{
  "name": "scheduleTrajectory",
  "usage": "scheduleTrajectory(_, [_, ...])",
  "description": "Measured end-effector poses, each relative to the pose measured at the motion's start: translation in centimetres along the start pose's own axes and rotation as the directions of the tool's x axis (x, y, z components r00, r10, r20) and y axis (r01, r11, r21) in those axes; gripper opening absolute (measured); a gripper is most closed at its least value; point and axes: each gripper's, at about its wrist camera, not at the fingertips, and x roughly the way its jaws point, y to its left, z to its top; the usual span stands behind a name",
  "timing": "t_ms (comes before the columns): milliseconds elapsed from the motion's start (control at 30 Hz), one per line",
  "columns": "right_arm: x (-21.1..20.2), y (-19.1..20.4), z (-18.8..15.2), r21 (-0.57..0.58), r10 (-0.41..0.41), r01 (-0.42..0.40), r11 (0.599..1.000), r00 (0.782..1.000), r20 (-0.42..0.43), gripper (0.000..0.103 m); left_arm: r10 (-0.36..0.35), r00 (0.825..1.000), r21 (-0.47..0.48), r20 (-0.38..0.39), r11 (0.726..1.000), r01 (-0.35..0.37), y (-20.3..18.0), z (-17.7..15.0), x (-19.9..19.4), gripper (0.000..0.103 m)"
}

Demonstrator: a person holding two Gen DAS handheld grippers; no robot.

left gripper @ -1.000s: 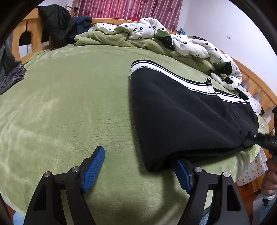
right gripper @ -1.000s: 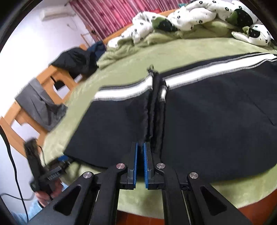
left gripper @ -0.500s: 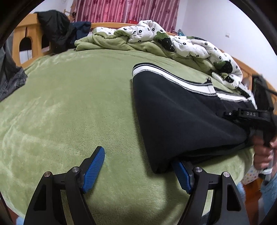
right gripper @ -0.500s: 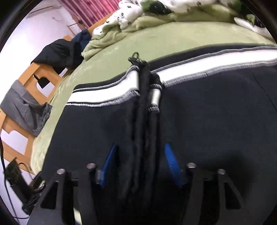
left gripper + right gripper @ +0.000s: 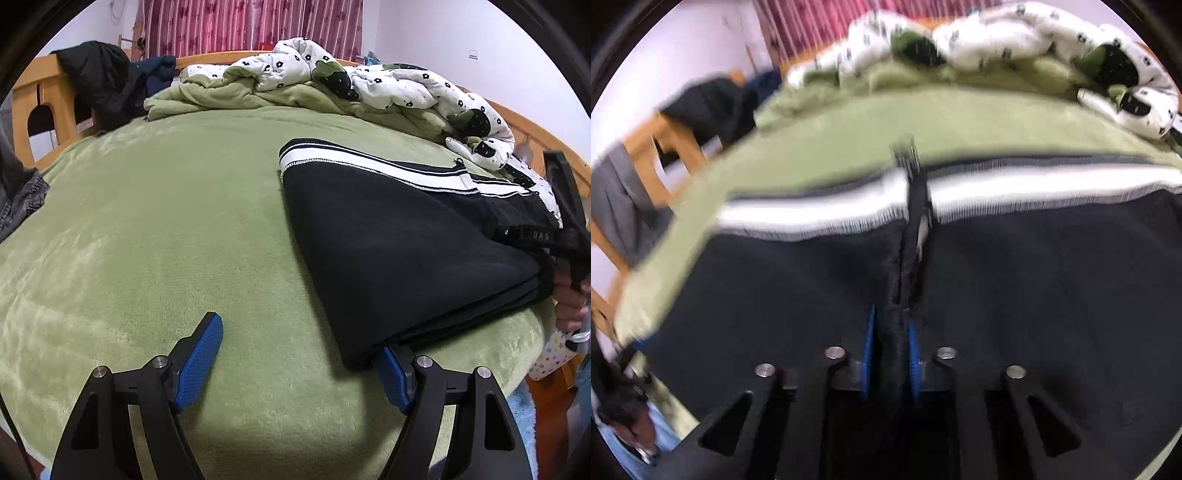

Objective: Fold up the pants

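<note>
- The black pants [image 5: 399,254] with a white side stripe lie folded on the right part of the bed [image 5: 155,236], their near corner hanging just over the near edge of the green blanket.
- In the right wrist view, blurred, a bunched ridge of the black cloth [image 5: 905,280] stands up along the middle of the pants, running from the white stripe [image 5: 1034,184] toward the camera.
- The right hand-held gripper [image 5: 891,354] has that ridge between its blue pads [image 5: 868,350]; the jaws are closing, and both pads lie against the cloth, pinching it.
- In the left wrist view the same gripper shows at the far right edge of the pants, with a person's hand [image 5: 569,302] on its handle.
- The left hand-held gripper [image 5: 299,365] is spread wide above the blanket: its left pad [image 5: 197,360] is over bare green cloth, and its right pad [image 5: 393,373] sits at the near corner of the pants, partly under the fold; nothing is pinched.
- A crumpled white flowered quilt [image 5: 369,77] lies along the far side of the bed.
- Dark clothes [image 5: 99,77] hang over the wooden bed frame [image 5: 40,96] at far left, with red curtains [image 5: 251,26] behind.
</note>
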Motion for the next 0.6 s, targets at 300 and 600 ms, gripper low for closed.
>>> scheduleTrajectory(300, [-8.3,1.7,-3.1,-0.007,-0.060,0.063,0.998,0.979,0.193,0.023,-0.139,0.989,-0.038,0.055,0.989,0.141,2.4,-0.5,-5.0,0.076])
scheduleTrajectory(600, [-7.2,4.1,-7.4,-0.092,-0.175,0.183,0.979,0.981,0.090,0.041,-0.198,0.973,-0.199,-0.123,0.965,0.171,1.5,2.4,2.7,0.077])
